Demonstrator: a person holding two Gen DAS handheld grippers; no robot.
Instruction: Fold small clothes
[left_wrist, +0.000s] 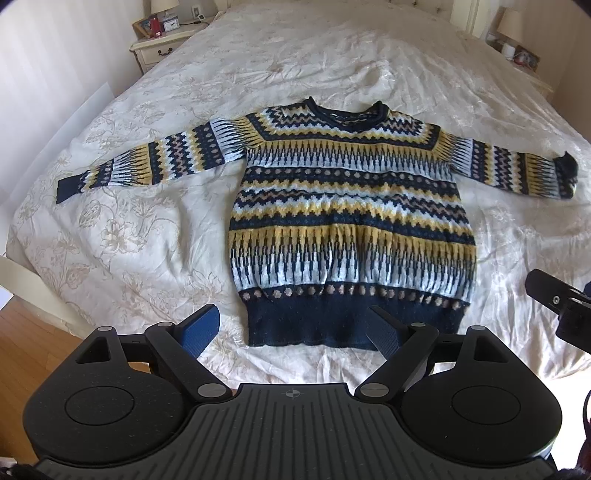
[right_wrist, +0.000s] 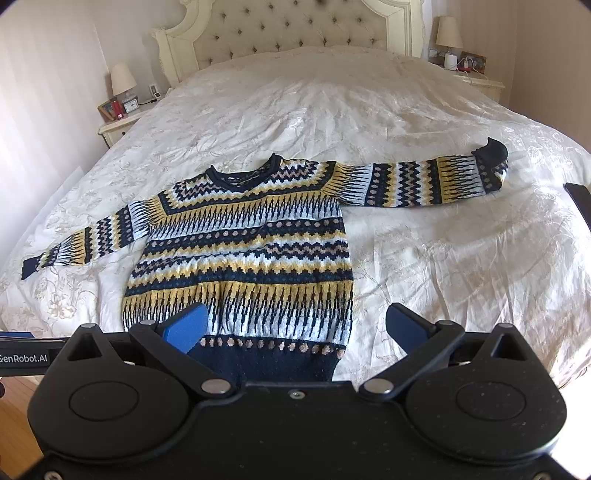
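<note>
Cream bed (right_wrist: 406, 110), tufted headboard (right_wrist: 288, 29), two nightstands (right_wrist: 118, 127).

Right gripper (right_wrist: 295, 328) hangs wide open above the sweater's (right_wrist: 243, 251) dark hem, sleeves spread flat across the bedspread (right_wrist: 424, 258) ahead.

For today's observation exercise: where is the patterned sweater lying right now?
The sweater lies flat on the white bedspread, sleeves spread, neck toward the headboard, hem nearest both open grippers.
</note>
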